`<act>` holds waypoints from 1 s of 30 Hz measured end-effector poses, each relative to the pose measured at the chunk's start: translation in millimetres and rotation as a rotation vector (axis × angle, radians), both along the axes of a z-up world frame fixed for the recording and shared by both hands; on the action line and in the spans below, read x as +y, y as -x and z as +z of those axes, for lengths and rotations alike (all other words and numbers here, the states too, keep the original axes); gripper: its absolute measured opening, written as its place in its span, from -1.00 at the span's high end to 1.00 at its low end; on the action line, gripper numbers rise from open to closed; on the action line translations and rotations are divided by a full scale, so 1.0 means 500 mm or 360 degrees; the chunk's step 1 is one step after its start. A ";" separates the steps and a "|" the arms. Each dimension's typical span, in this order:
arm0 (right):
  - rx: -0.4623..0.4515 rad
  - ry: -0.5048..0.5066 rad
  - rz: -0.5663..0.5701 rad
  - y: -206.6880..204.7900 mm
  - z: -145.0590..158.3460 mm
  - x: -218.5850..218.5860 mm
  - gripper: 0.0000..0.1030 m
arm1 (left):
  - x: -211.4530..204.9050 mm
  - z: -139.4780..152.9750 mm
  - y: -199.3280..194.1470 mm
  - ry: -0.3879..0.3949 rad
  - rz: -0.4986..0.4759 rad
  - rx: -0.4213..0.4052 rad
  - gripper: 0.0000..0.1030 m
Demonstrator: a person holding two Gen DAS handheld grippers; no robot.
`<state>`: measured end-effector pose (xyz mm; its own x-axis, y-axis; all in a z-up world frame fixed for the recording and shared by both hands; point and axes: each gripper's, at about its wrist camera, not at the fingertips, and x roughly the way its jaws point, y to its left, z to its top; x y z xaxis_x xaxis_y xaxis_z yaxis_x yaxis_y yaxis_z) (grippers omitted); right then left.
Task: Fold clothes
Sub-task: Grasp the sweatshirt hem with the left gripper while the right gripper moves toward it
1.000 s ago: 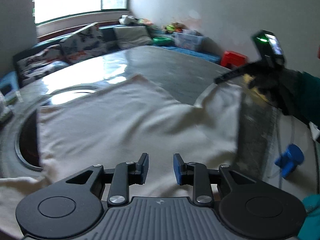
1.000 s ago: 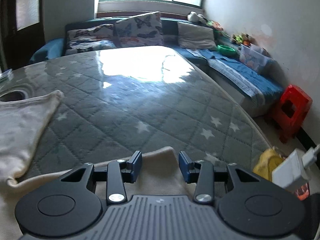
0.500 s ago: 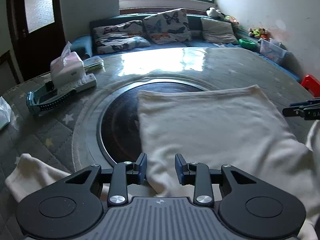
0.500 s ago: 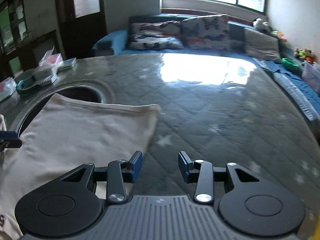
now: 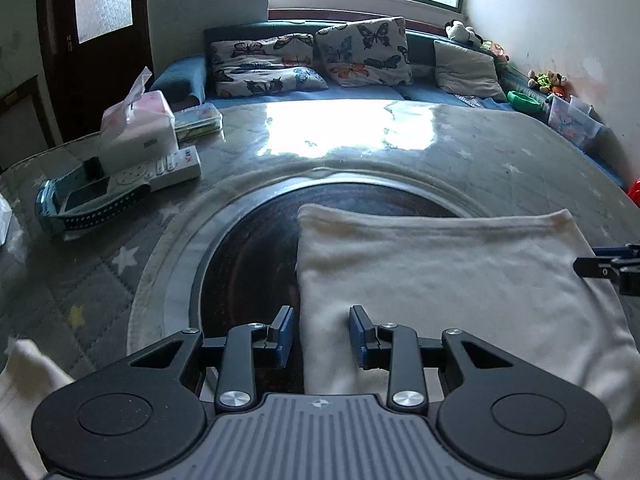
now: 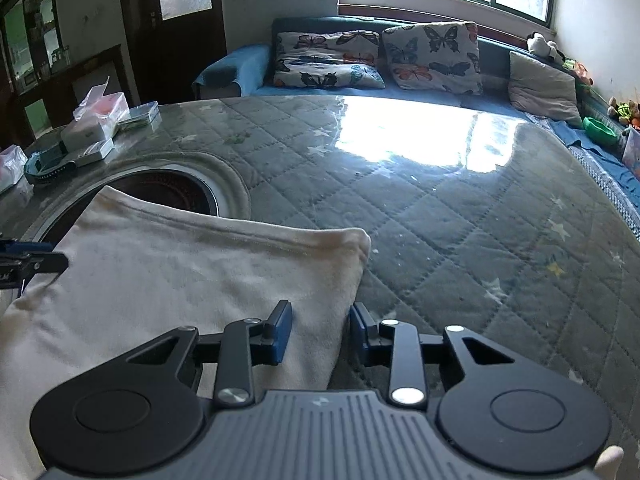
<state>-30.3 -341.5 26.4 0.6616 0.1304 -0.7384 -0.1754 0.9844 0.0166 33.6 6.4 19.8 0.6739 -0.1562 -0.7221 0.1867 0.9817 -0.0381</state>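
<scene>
One cream garment (image 5: 460, 280) lies flat on the tabletop (image 6: 460, 216), partly over the dark round inset at the tabletop's middle, its hemmed edge toward the far side — spread this way so both side edges can be taken for a fold. Left gripper (image 5: 321, 336) sits over the garment's left edge; jaws part open, cloth edge lying between them, pads not pressing it. Right gripper (image 6: 320, 330) sits over the right edge, near the far right corner of the cloth; its jaws are closing, fabric between them, not yet pinched as far as the view shows. Judgement: symmetric placement, one gripper per side, sets up a lift-and-fold of the whole width. A second pale piece (image 5: 24, 392) shows at the near left edge — possibly a sleeve of the same garment, cannot tell. Count: garments 1 (perhaps 2), grippers 2. By the far left edge: tissue pack (image 5: 136, 132) 1, white remote (image 5: 160, 168) 1, blue case (image 5: 84, 204) 1.
</scene>
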 end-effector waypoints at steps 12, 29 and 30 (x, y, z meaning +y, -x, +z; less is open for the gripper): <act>-0.0055 0.0058 0.0040 -0.044 -0.006 0.026 0.37 | -0.026 -0.009 -0.025 -0.0235 0.0107 -0.0132 0.88; -0.0034 0.0023 0.0412 0.102 0.048 0.075 0.37 | -0.012 0.019 0.162 -0.0245 -0.0263 -0.0155 0.79; -0.0028 0.0015 0.0456 0.120 0.051 0.083 0.37 | -0.017 0.019 0.182 -0.0248 -0.0309 -0.0160 0.79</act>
